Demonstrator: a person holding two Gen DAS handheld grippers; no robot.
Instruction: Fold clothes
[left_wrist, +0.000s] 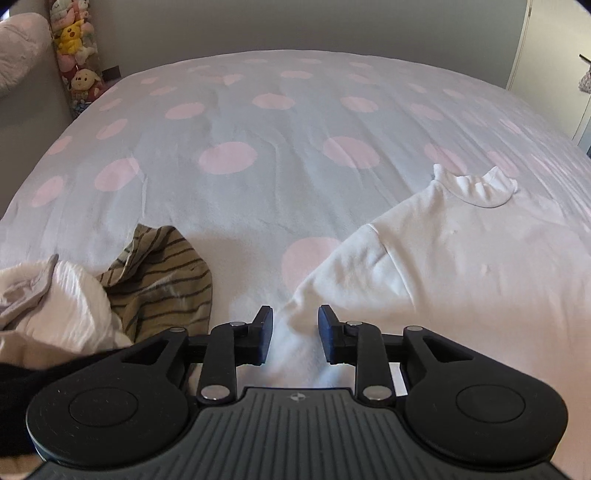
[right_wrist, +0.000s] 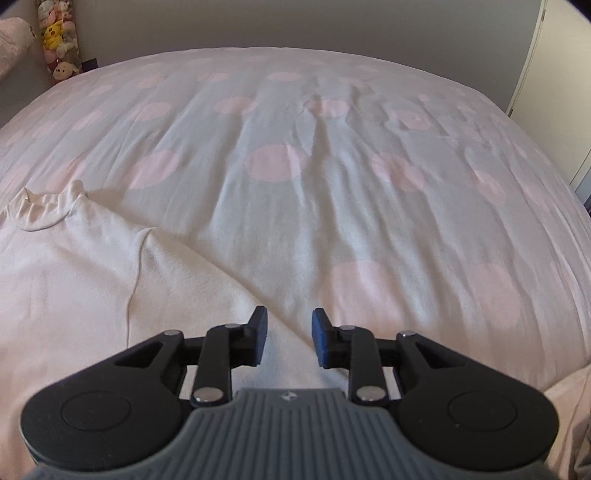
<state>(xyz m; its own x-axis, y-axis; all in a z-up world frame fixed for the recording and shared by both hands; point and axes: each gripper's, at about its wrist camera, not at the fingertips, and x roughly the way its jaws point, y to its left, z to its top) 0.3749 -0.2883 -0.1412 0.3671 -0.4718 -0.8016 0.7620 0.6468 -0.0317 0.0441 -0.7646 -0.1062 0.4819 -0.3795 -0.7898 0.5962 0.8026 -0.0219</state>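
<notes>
Both tongs, left (left_wrist: 295, 334) and right (right_wrist: 289, 338), stand partly open, gripping nothing, above the white top's (left_wrist: 461, 266) sleeves; next, pinch each sleeve's cuff cleanly, one layer only.

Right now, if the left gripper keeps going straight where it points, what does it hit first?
Probably the white sweater's sleeve, which lies directly ahead of the open left gripper on the bed cover. Depth is unclear.

I see a white sweater (left_wrist: 461, 258) spread flat on the bed, collar (left_wrist: 480, 188) toward the far side, one sleeve (left_wrist: 332, 280) angled toward me. At my near left lies a heap: a crumpled olive striped garment (left_wrist: 166, 284) beside a rumpled white garment (left_wrist: 66, 306), the two touching.
</notes>
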